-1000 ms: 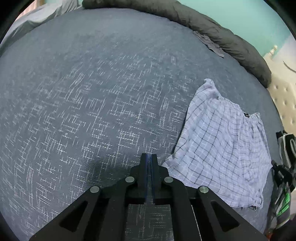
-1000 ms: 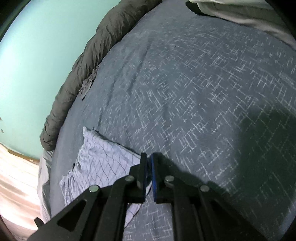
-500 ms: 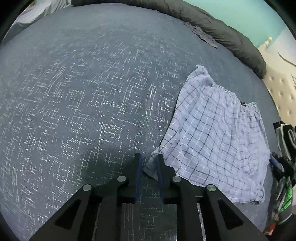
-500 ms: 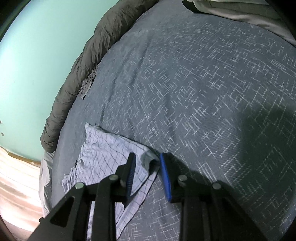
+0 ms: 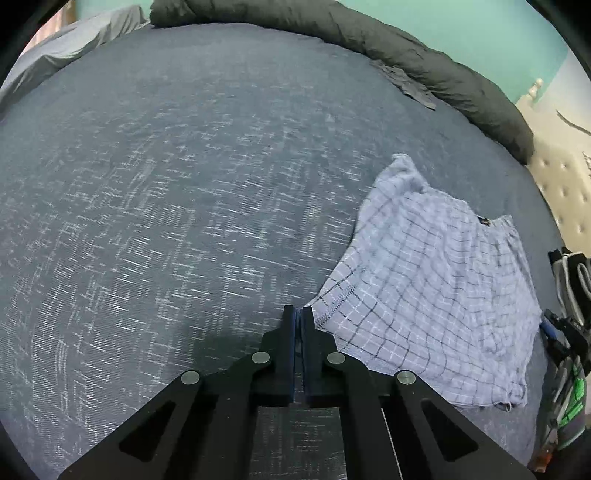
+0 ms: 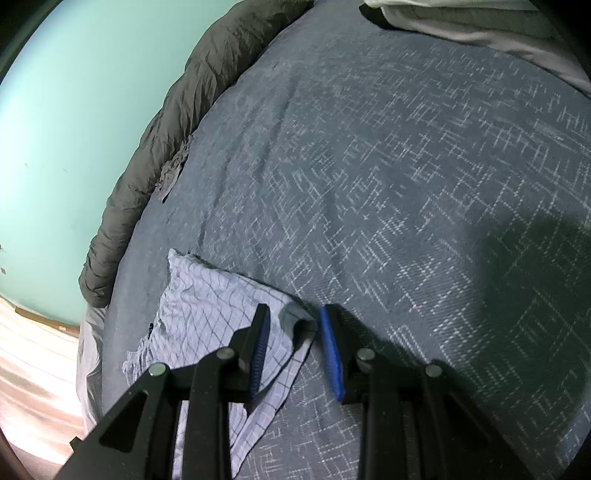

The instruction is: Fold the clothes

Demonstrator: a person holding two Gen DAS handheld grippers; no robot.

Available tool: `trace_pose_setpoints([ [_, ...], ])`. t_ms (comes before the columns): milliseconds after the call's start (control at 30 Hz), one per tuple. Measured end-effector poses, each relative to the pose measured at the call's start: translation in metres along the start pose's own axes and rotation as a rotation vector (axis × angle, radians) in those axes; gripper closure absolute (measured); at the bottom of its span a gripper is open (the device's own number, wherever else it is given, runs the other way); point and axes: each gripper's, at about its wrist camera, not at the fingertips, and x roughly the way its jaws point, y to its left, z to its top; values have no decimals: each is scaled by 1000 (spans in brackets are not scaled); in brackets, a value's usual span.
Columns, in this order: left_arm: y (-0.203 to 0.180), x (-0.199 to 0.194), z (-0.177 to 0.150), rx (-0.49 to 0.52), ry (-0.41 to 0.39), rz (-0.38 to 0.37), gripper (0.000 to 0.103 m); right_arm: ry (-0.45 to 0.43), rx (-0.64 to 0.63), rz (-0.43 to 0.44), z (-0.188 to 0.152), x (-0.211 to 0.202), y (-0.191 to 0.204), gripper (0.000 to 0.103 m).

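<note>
Pale checked shorts (image 5: 436, 288) lie flat on the blue-grey patterned bedspread (image 5: 184, 221), at the right of the left wrist view. My left gripper (image 5: 297, 314) is shut at their near hem corner, and the hem rises to its fingertips, pinched there. In the right wrist view the shorts (image 6: 207, 295) lie at lower left, waistband toward the bed's edge. My right gripper (image 6: 294, 314) stands open over another corner. A raised fold of cloth sits between its blue pads (image 6: 330, 350), which do not press on it.
A rolled dark grey duvet (image 5: 424, 62) runs along the bed's far edge below a teal wall (image 6: 74, 110). A tufted headboard (image 5: 565, 192) and dark gear with green markings (image 5: 569, 369) are at the right. Pale bedding (image 6: 480, 26) lies top right; wooden floor (image 6: 33, 369) beyond the edge.
My right gripper was shut on the shorts' corner and has opened, leaving a raised fold. My left gripper opened slightly around the near corner, then shut on it.
</note>
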Motion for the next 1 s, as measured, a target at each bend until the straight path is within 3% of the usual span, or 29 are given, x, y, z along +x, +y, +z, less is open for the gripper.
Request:
trace_pose_setpoints([
  [367, 15, 11, -1, -24, 6, 43, 100, -11, -36, -50, -2, -1, 7, 72],
  [500, 6, -5, -1, -12, -52, 93, 98, -4, -68, -44, -13, -14, 20, 62],
  [667, -38, -38, -28, 70, -61, -63, 93, 88, -139, 52, -50, -22, 48, 62],
  [833, -111, -34, -74, 206, 29, -218, 78, 184, -222, 118, -95, -24, 74, 61],
  [1000, -154, -17, -96, 291, 73, -236, 76, 273, -326, 124, -139, -20, 88, 61],
])
